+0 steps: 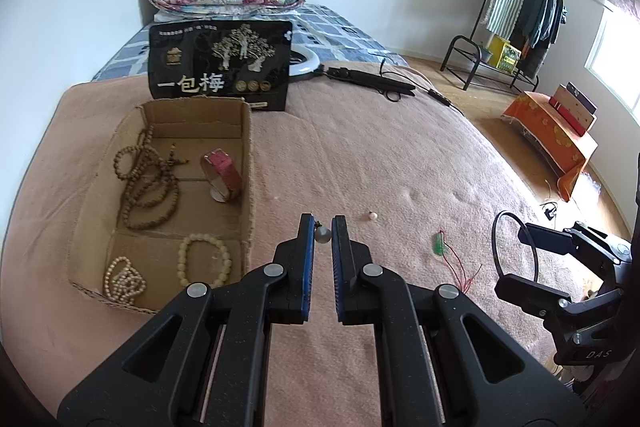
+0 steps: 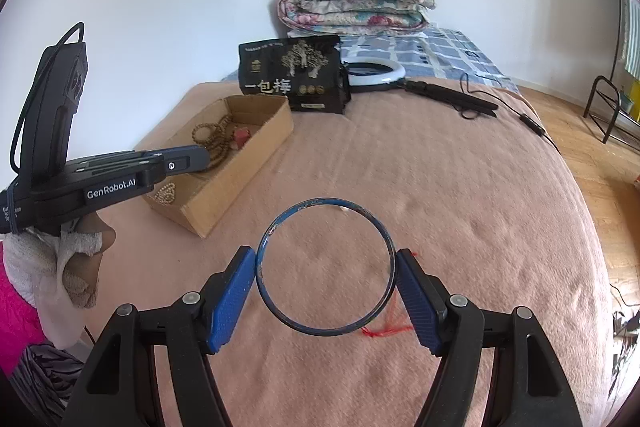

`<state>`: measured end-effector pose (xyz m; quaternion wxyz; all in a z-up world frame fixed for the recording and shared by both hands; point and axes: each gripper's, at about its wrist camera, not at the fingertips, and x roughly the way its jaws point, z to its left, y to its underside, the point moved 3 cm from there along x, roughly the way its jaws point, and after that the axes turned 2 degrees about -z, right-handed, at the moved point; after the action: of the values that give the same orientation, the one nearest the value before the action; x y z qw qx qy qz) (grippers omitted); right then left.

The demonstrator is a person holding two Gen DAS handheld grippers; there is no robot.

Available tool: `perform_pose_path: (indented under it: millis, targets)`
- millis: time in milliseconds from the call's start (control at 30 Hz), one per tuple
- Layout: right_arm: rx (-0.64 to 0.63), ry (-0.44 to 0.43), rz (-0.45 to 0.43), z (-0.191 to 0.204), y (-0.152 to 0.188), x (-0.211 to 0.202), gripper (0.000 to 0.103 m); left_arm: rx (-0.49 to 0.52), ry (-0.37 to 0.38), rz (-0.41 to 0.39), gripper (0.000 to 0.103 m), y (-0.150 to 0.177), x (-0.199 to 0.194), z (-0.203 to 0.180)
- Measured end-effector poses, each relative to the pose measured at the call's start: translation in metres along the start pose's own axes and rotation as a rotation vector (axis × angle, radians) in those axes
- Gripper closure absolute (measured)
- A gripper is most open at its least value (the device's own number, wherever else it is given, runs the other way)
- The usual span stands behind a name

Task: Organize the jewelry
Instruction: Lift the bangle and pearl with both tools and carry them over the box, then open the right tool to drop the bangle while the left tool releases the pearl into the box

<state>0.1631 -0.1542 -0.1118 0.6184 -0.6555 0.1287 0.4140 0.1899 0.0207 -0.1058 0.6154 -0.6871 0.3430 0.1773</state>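
Carrying both pieces at once: left gripper [image 1: 323, 235] fingers pinch what looks like a small grey pearl earring [image 1: 322, 235], right gripper [image 2: 325, 269] fingers clamp the thin blue metal bangle [image 2: 325, 269]. Drop low into the open cardboard box [image 1: 250, 147] on the bed.

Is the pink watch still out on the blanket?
No, the pink watch lies inside the cardboard box, beside the brown beads.

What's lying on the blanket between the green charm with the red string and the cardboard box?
In the left wrist view, one small loose pearl bead lies between the green charm and the cardboard box; the left tongs, gripping a grey bead, hang there too.
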Motion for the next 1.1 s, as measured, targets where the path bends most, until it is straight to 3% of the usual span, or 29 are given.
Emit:
perform_pose_path:
  millis: [533,733,1100]
  targets:
    - [-0.058,-0.071,-0.004,0.060,-0.037,0.038,0.030,-0.096,-0.059,-0.027,0.097,-0.023,-0.018,0.084]
    - [-0.068,-0.093,0.003,0.080,-0.045,0.056,0.030,-0.157,-0.068,-0.011,0.097,-0.031,-0.010,0.119]
    - [-0.067,-0.140,0.034,0.115,-0.065,0.103,0.030,-0.173,-0.097,0.029,0.097,-0.035,0.012,0.148]
